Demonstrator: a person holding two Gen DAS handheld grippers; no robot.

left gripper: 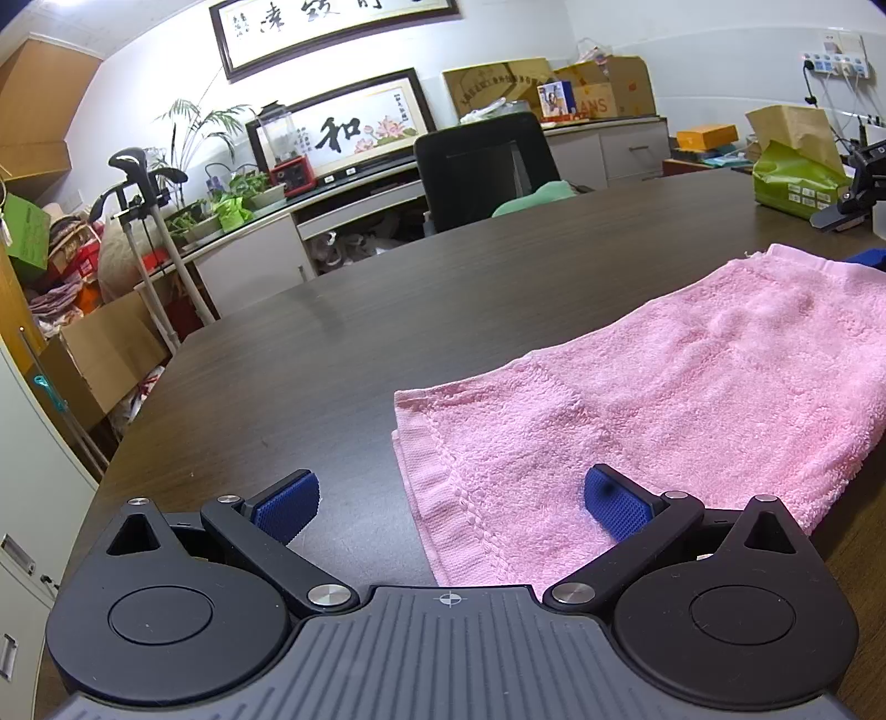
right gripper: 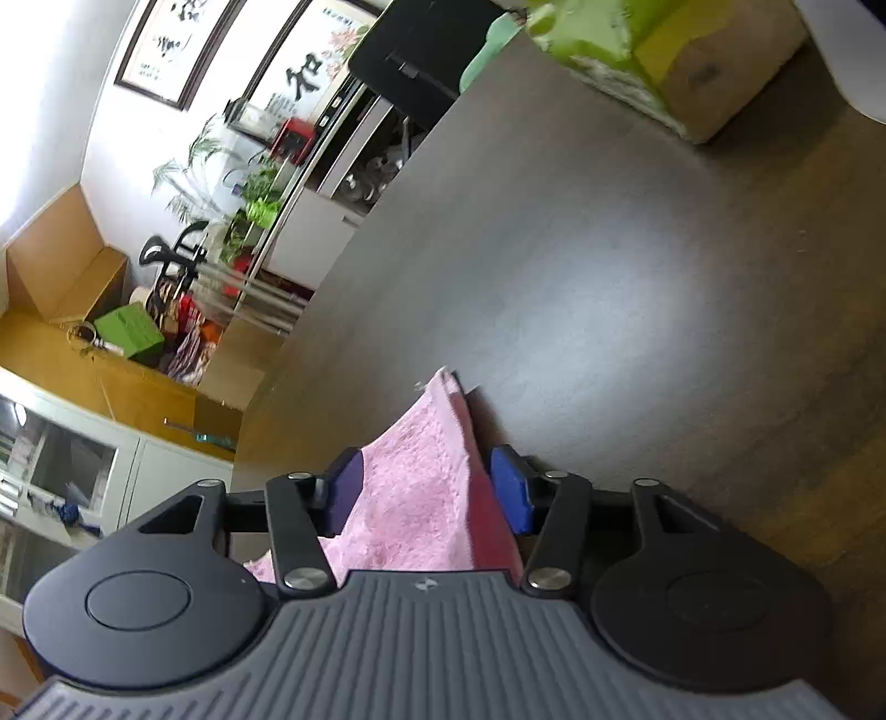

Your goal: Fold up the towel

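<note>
The left gripper [left gripper: 449, 507] stood wide open, empty, the towel's [left gripper: 653, 410] near corner between its jaws, its length running ahead and rightward. The right gripper [right gripper: 426, 487] straddled the far corner, jaws part-open, grip unclear.

Pink towel [left gripper: 692, 382], dark brown table [left gripper: 332, 343], blue-padded black left gripper [left gripper: 451, 507]

1. An office: a large dark desk [left gripper: 443, 288] fills the frame's middle, with a black office chair [left gripper: 487, 166] behind it.
2. Framed calligraphy [left gripper: 332, 33] hangs top centre.
3. Low cabinets [left gripper: 626, 147], cardboard boxes [left gripper: 603, 88] and potted plants [left gripper: 221, 199] line the back wall.
</note>
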